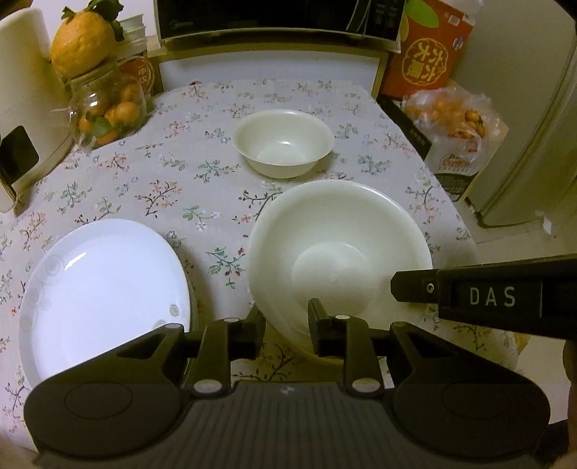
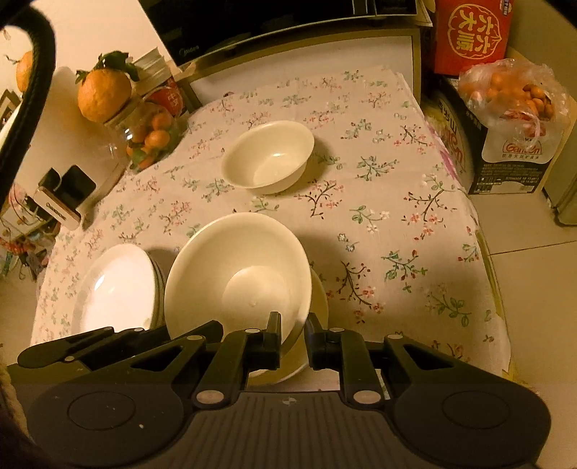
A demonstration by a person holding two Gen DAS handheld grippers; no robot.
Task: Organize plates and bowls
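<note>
A large cream bowl [image 1: 335, 249] [image 2: 238, 274] sits tilted on top of another bowl [image 2: 319, 299] near the table's front edge. My right gripper [image 2: 292, 333] is shut on the large bowl's near rim; it reaches in from the right in the left wrist view [image 1: 414, 290]. My left gripper [image 1: 286, 324] straddles the same bowl's near rim, its fingers apart; whether they press it is unclear. A stack of white plates [image 1: 104, 292] [image 2: 115, 285] lies at the left. A small cream bowl [image 1: 283, 142] [image 2: 268, 157] stands alone at the middle back.
A floral tablecloth [image 2: 396, 202] covers the table. A glass jar of oranges [image 1: 108, 108] and a white appliance [image 1: 21, 108] stand at the back left. A red box [image 2: 472, 32], a bag of oranges [image 2: 512, 93] and a carton stand beyond the right edge.
</note>
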